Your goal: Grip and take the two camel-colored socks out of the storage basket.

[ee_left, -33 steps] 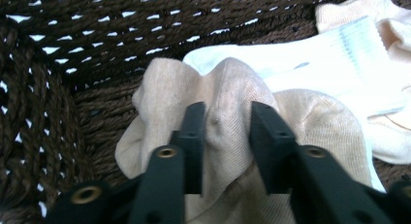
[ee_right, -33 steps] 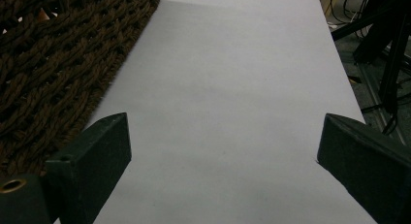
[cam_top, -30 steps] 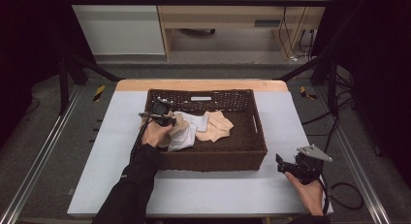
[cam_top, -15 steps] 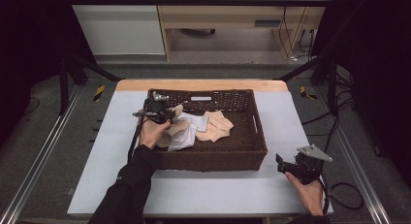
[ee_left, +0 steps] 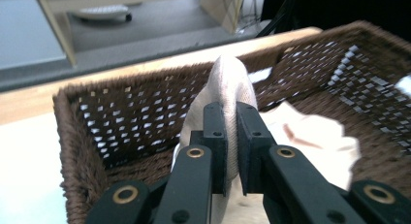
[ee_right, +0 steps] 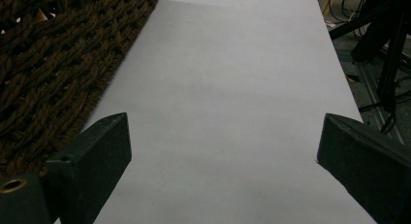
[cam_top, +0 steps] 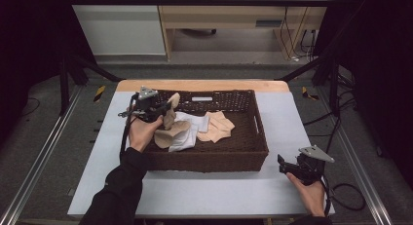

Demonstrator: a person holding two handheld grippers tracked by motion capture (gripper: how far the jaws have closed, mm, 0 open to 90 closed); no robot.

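Nearest, at five o'clock on the white table (cam_top: 204,196), the right gripper (cam_top: 287,165) rests, jaws spread wide, gripping nothing. Farther off, at ten o'clock, the left gripper (cam_top: 168,107) pinches a beige fabric sock (ee_left: 228,83), lifting it above the brown wicker basket (cam_top: 209,161).

- light wooden furniture (cam_top: 229,15) stands on the floor beyond the table's far edge
- a white panel (cam_top: 119,25) stands left of it
- black cables (cam_top: 350,196) trail on the floor at right
- metal rails (cam_top: 39,161) flank the table
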